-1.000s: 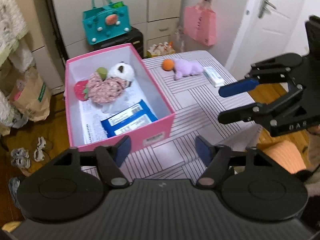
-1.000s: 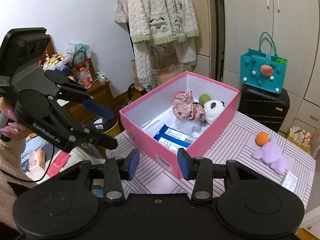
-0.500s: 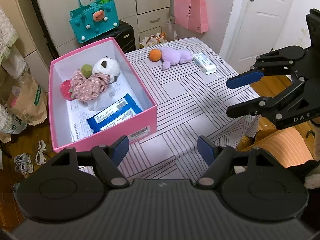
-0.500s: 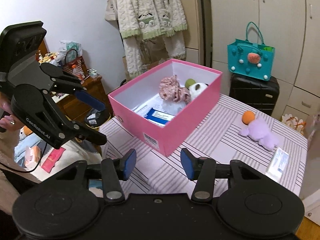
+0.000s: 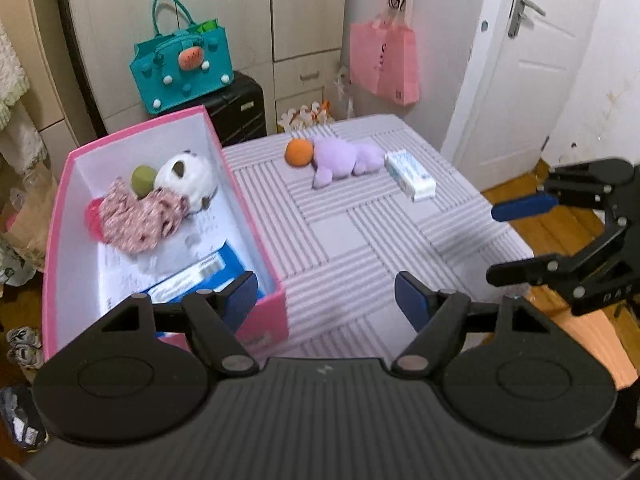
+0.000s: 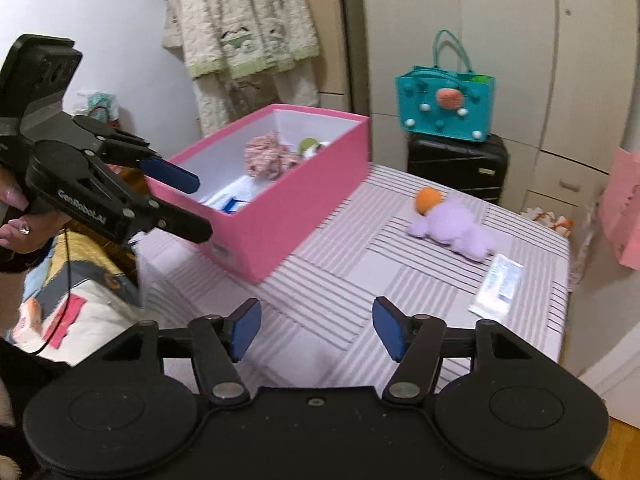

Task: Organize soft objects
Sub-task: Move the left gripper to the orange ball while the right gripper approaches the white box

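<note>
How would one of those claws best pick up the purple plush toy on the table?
Probably by its plump middle, coming down from above. The purple plush toy lies flat on the striped table, and its body is the widest soft part; the open right gripper is nearer.

One pink box [image 5: 256, 322] stands at the left edge of the table [image 5: 360, 240], with four soft things inside (one partly hidden). One purple plush toy [image 5: 344, 160], one orange ball [image 5: 298, 152] and one tissue packet [image 5: 410, 174] lie near the far edge.
</note>
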`<state>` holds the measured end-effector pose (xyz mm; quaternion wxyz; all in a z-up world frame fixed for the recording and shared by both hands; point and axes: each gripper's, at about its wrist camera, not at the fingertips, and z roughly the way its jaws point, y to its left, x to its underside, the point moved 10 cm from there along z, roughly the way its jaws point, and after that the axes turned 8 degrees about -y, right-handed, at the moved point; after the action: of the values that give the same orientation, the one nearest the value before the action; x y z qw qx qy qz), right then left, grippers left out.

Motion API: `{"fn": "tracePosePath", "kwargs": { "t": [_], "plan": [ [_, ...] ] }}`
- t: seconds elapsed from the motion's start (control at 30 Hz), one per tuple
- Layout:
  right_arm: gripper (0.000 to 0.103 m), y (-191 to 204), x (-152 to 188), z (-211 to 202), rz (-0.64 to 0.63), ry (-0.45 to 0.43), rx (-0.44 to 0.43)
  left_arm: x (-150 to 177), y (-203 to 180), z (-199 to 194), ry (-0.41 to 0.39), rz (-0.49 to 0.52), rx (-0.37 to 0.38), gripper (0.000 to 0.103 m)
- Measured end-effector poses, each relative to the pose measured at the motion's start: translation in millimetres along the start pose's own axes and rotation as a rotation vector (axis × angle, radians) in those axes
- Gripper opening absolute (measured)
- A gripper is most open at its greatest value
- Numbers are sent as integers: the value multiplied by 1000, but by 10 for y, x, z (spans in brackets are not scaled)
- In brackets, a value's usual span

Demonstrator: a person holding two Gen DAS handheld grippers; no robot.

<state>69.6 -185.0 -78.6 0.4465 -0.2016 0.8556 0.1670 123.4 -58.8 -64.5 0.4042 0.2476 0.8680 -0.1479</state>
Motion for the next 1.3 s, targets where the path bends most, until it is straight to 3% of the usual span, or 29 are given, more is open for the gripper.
{"fn": "tracePosePath", "kwargs": {
  "t": [0.27, 0.53, 0.8, 1.17, 1.3],
  "plan": [
    [69, -582, 158, 203, 34, -60, 113, -238, -227, 418, -91, -40, -11, 75],
    [71, -1157, 221, 426, 49, -150, 196, -532, -379, 884, -184, -55, -109, 75],
    [71, -1599, 286, 774, 57, -165, 291, -743, -257, 1537, -167, -133, -197, 68],
    [71, -1905, 304, 1157, 144, -79, 282, -864, 245, 2219, -137, -270, -335, 47],
    [70, -1927, 344, 1197, 132, -57, 280, -814, 316, 2424, -98, -314, -305, 44]
  ]
}}
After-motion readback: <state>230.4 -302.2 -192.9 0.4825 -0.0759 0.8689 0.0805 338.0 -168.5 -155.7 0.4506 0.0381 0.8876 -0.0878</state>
